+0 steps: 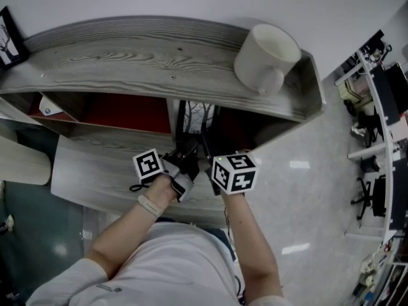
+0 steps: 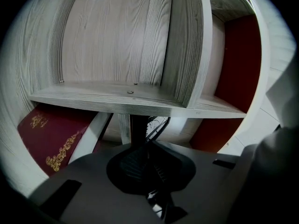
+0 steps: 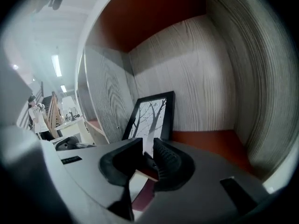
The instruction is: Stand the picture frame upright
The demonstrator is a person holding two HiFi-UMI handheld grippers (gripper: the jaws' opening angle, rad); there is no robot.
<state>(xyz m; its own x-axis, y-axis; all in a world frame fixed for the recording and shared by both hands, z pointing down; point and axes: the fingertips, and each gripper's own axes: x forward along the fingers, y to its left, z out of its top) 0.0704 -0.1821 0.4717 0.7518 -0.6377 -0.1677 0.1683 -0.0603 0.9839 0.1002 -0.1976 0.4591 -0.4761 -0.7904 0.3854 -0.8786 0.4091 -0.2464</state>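
A black picture frame (image 1: pixel 194 116) with a bare-tree print stands tilted in the lower compartment of the grey wooden shelf (image 1: pixel 127 59), leaning on the divider (image 3: pixel 100 97). In the right gripper view the picture frame (image 3: pixel 152 118) rises just beyond the jaws, and my right gripper (image 3: pixel 147 155) is shut on its lower edge. My left gripper (image 2: pixel 148 157) is shut on the picture frame's (image 2: pixel 158 124) thin black side edge. From the head view, the left gripper (image 1: pixel 182 157) and right gripper (image 1: pixel 205 155) sit side by side at the frame's base.
A white mug (image 1: pixel 266 57) stands on the shelf top at the right, and a second small frame (image 1: pixel 9 37) at its far left. A maroon book with gold ornament (image 2: pixel 51 143) lies in the neighbouring compartment. The compartment floor (image 3: pixel 205 141) is red. Office chairs (image 1: pixel 366 196) stand at the right.
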